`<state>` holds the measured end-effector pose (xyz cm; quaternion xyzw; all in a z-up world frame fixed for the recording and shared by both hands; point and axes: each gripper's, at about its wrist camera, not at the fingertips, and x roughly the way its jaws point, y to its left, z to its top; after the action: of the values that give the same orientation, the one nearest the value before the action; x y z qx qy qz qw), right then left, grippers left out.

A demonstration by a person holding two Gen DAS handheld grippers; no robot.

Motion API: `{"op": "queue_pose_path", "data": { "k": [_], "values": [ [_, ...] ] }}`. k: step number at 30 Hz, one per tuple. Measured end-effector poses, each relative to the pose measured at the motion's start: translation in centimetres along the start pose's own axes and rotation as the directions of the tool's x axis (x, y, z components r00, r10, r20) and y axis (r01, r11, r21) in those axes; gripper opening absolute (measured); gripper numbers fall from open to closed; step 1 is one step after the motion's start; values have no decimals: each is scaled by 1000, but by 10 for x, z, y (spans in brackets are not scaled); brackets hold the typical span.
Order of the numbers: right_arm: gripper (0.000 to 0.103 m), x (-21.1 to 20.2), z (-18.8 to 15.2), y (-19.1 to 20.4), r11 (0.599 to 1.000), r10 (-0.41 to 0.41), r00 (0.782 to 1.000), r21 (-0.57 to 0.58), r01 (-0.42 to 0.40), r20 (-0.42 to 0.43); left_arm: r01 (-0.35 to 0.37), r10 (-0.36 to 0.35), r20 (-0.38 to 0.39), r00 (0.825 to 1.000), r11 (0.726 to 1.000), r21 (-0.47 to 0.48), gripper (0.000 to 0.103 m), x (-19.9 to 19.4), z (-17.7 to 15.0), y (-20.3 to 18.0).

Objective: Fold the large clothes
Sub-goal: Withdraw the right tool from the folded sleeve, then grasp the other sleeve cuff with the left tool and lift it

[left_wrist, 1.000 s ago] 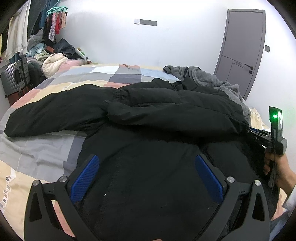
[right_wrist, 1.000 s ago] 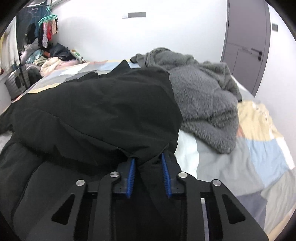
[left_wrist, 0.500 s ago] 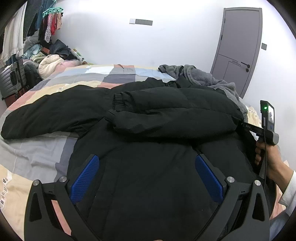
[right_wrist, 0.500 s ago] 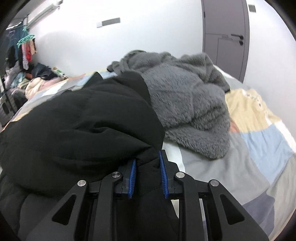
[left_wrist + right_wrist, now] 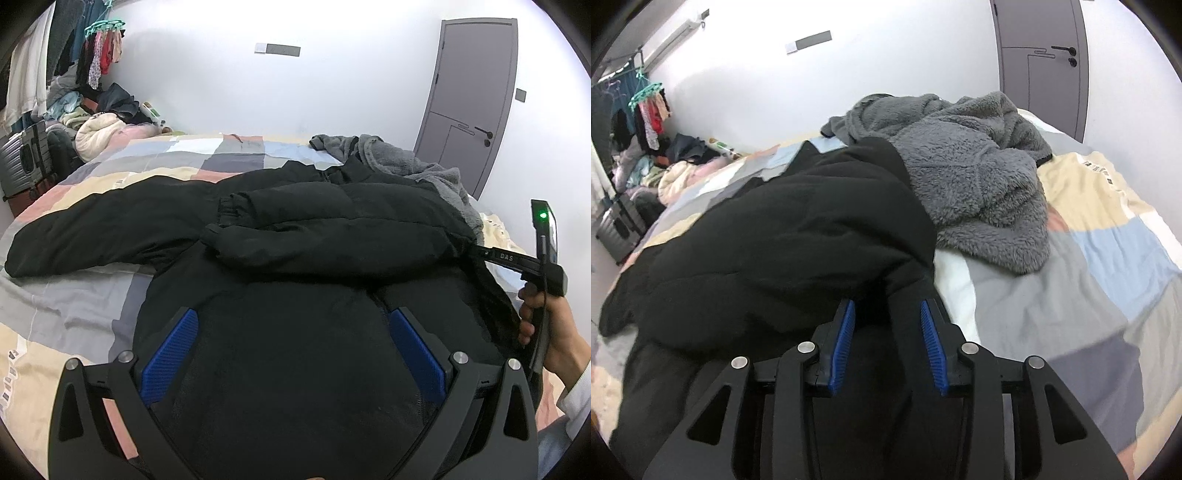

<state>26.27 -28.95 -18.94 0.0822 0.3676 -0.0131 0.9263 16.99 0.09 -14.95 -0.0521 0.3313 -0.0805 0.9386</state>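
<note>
A large black padded jacket (image 5: 332, 236) lies spread on the bed, one sleeve folded across its chest and the other stretched out to the left. My left gripper (image 5: 291, 317) hovers over the jacket's lower body, open wide with nothing pinched. My right gripper (image 5: 886, 306) is at the jacket's (image 5: 775, 240) right edge. Its jaws are opening: a strip of the black edge still lies between the pads, with a gap on the left side. In the left wrist view a hand (image 5: 546, 325) holds that gripper at the far right.
A grey fleece garment (image 5: 979, 177) is heaped just right of the jacket, touching it. The patchwork bed cover (image 5: 1052, 295) shows bare at the right. A clothes pile (image 5: 99, 125) and a suitcase (image 5: 26, 158) stand far left, a grey door (image 5: 472, 103) far right.
The right gripper's pads were pinched on the jacket's edge and now stand apart; it also rose and rolled a little. The left gripper has barely moved.
</note>
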Motion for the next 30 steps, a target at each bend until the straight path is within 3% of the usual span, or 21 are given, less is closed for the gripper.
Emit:
{"op": "queue_pose_path", "data": {
  "k": [7, 14, 27, 30],
  "values": [
    [35, -63, -9, 45, 993, 37, 995, -111, -27, 90, 10, -10, 22, 1000, 1000, -2, 103, -20, 0, -7],
    [36, -107, -42, 69, 985, 142, 983, -114, -129, 114, 19, -19, 36, 999, 1000, -6, 103, -37, 0, -14],
    [40, -173, -93, 93, 971, 192, 964, -176, -160, 184, 15, -13, 52, 999, 999, -31, 103, -59, -3, -3],
    [45, -192, -102, 100, 969, 164, 953, -222, -107, 254, -11, 15, 56, 998, 997, -82, 103, -62, 0, 14]
  ]
}}
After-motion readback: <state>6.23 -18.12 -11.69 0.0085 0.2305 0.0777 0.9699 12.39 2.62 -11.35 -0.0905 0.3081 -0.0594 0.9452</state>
